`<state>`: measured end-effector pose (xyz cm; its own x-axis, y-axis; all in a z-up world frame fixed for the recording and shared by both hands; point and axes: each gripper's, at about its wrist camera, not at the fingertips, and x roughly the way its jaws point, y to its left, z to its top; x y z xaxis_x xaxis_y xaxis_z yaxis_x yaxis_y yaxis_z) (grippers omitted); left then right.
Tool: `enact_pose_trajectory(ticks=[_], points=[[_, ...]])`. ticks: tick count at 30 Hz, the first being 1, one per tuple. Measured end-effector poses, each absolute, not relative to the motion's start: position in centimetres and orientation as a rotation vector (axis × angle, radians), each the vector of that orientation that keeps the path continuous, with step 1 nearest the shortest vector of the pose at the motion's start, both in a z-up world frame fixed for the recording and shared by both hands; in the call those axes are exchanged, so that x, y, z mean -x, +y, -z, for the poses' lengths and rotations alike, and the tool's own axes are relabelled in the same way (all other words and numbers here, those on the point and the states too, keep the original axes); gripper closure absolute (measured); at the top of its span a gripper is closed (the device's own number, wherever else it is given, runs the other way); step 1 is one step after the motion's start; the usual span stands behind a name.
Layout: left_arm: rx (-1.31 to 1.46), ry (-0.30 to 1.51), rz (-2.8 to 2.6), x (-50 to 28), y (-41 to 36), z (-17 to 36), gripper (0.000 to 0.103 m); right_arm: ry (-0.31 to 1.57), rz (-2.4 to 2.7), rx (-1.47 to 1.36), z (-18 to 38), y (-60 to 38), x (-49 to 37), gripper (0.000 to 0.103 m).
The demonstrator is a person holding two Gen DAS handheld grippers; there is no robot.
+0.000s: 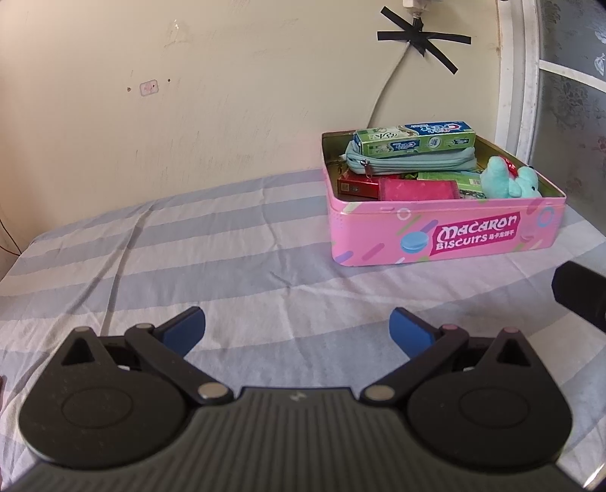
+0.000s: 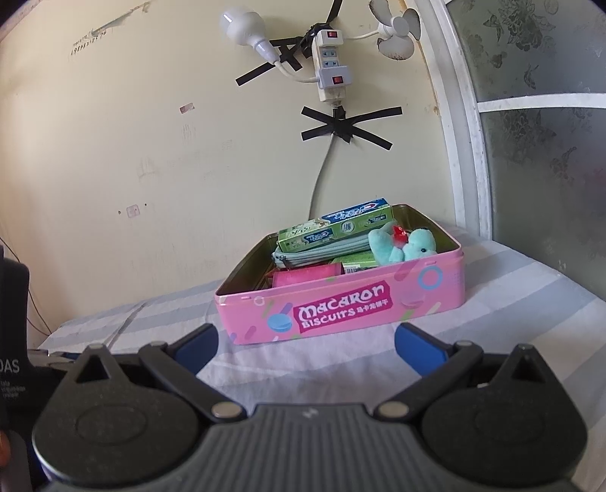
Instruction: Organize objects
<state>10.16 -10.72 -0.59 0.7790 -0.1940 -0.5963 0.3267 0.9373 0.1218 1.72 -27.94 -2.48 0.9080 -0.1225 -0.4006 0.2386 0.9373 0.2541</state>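
The striped cloth (image 1: 235,265) runs out of frame on every side. On it, by the wall, sits the pink biscuit tin (image 1: 447,234), lidless; stacked toothpaste boxes (image 1: 416,142) and a grey zip pouch (image 1: 413,161) hide whatever lies beneath. A red packet (image 1: 416,189), perhaps a wallet, and a teal plush (image 1: 509,178) fill the front. The left gripper (image 1: 297,327) and right gripper (image 2: 306,342) both gape wide, holding nothing, short of the tin.

I'm looking into a home bedroom: a striped bedsheet (image 1: 227,242) is spreading below, a taped-up power strip (image 2: 330,72) and bulb (image 2: 244,26) hanging on the scuffed wall (image 1: 189,94).
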Motion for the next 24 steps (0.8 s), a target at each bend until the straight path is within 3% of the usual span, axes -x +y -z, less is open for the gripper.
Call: enact_pose_trajectory(ticks=[24], points=[[-0.195,0.612,0.312,-10.30,-9.82,0.59,0.000,0.412,0.185,-0.285,2.78,-27.07,-2.41,0.000]])
